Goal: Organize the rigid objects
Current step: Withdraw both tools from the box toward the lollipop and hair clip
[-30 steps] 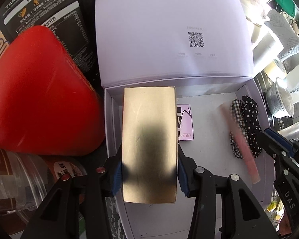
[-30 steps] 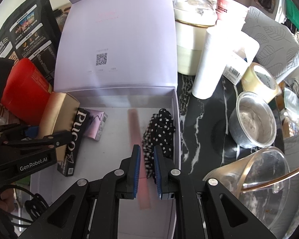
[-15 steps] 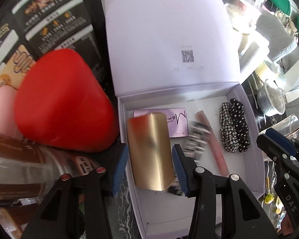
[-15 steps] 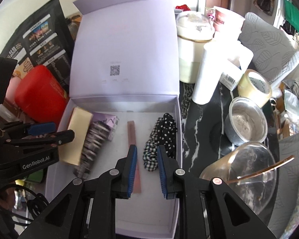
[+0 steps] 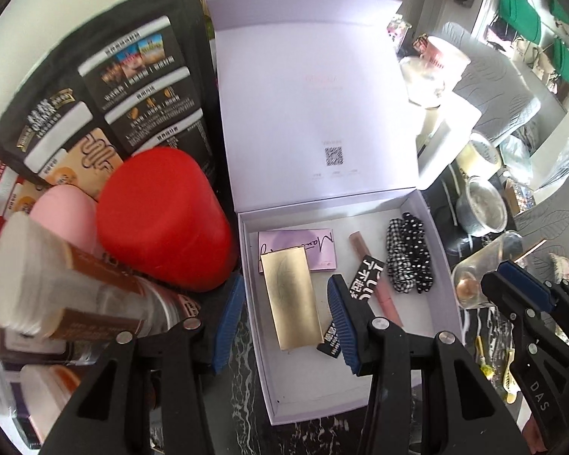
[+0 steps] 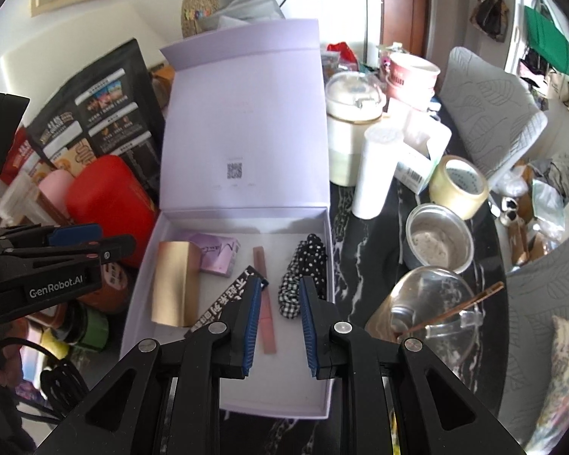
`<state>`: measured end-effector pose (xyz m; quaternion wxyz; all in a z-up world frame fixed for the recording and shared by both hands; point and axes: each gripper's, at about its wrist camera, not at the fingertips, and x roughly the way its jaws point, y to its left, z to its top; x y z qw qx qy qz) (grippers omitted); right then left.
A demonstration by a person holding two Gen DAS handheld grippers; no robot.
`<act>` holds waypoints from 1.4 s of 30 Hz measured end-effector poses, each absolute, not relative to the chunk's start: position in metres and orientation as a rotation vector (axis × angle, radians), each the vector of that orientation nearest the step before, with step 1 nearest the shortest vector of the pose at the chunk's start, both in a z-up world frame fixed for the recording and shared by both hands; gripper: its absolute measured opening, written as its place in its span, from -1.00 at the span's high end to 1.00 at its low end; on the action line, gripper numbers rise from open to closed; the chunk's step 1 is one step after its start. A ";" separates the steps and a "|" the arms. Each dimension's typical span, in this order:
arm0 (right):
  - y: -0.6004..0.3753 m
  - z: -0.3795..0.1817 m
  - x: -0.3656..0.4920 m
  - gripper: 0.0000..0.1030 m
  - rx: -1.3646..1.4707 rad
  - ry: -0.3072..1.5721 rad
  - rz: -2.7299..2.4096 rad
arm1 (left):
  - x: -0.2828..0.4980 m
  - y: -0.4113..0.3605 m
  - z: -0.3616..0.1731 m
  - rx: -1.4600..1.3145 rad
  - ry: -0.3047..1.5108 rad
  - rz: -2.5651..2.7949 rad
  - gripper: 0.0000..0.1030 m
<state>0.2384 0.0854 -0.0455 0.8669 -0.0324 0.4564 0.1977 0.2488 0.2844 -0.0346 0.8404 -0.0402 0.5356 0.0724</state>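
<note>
Gold box [image 5: 293, 295] is being left flat in the lavender gift box [image 5: 442, 265], overlapping the pink carton [image 5: 322, 244]. Both claws, left [image 5: 284, 322] and right [image 6: 277, 322], are being held apart, empty. Probably stiff, light, slick; best gripped across its long sides.

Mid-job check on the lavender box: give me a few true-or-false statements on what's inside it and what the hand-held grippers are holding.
1. The lavender cardboard box has its lid up. True.
2. The flat gold rectangular box lies inside it. True.
3. The left hand-held gripper clamps the gold box. False: its jaws stand apart above it, holding nothing.
4. The black-and-white dotted fabric scrunchie lies on the dark marble table. False: it is inside the box, by the right wall.
5. The right hand-held gripper holds nothing. True.
</note>
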 end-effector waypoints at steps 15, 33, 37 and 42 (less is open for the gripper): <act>0.057 -0.002 0.192 0.59 -0.025 0.872 0.385 | 0.209 0.257 0.027 -0.031 1.025 0.132 0.12; 0.003 0.005 0.125 0.42 -0.038 0.868 0.330 | 0.161 0.194 0.045 0.020 0.988 0.076 0.12; -0.011 -0.001 0.108 0.31 -0.035 0.891 0.315 | 0.154 0.182 0.039 -0.023 1.016 0.016 0.12; -0.029 -0.007 0.091 0.31 -0.027 0.916 0.290 | 0.145 0.160 0.028 -0.016 1.043 -0.022 0.12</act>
